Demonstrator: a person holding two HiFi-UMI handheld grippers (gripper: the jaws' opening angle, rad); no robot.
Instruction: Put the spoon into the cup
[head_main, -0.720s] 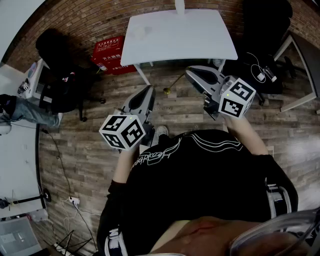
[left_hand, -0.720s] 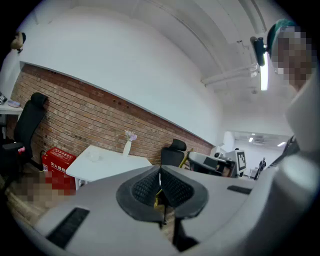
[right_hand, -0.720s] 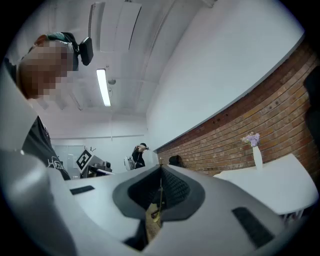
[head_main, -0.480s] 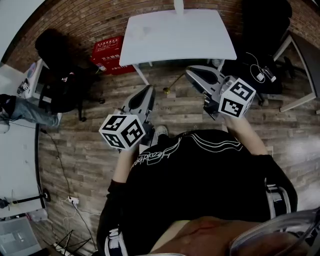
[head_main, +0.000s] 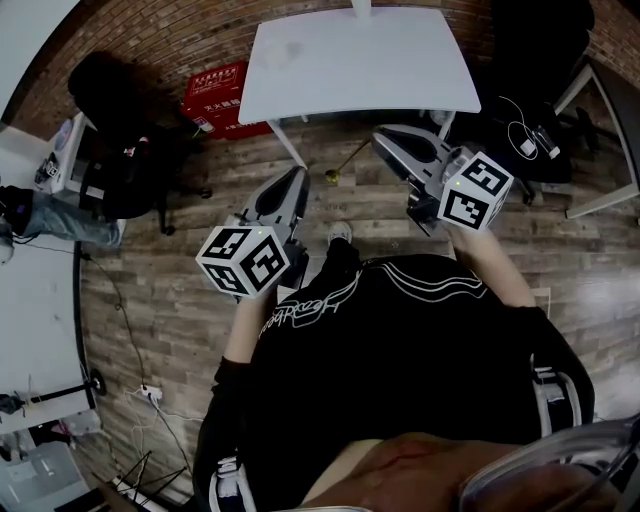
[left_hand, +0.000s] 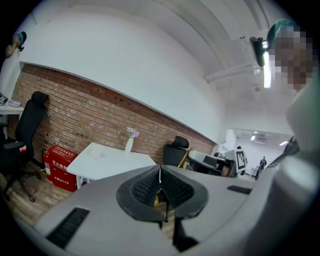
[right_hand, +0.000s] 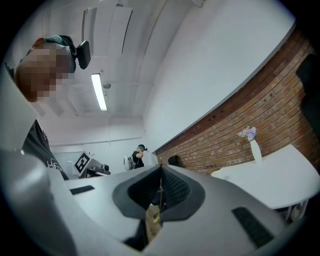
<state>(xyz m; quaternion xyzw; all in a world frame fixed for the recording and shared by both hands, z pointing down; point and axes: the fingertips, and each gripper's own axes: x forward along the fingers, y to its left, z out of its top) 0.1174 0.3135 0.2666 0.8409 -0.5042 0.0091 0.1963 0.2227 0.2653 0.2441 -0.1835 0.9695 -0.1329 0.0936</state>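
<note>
White lettering seen on red box (head_main: 215, 97), script print on black shirt (head_main: 400, 340); neither legible

White table on a wooden floor

The white table (head_main: 400, 70) stands on the plank floor (head_main: 370, 215), close to a brick wall (left_hand: 75, 107). At its far edge stands a white vase (left_hand: 129, 145) with flowers. Toward its left side in the head view is a small clear cup (head_main: 291, 50), hard to make out. A red box (head_main: 215, 95) sits on the floor just beside the table.
</note>
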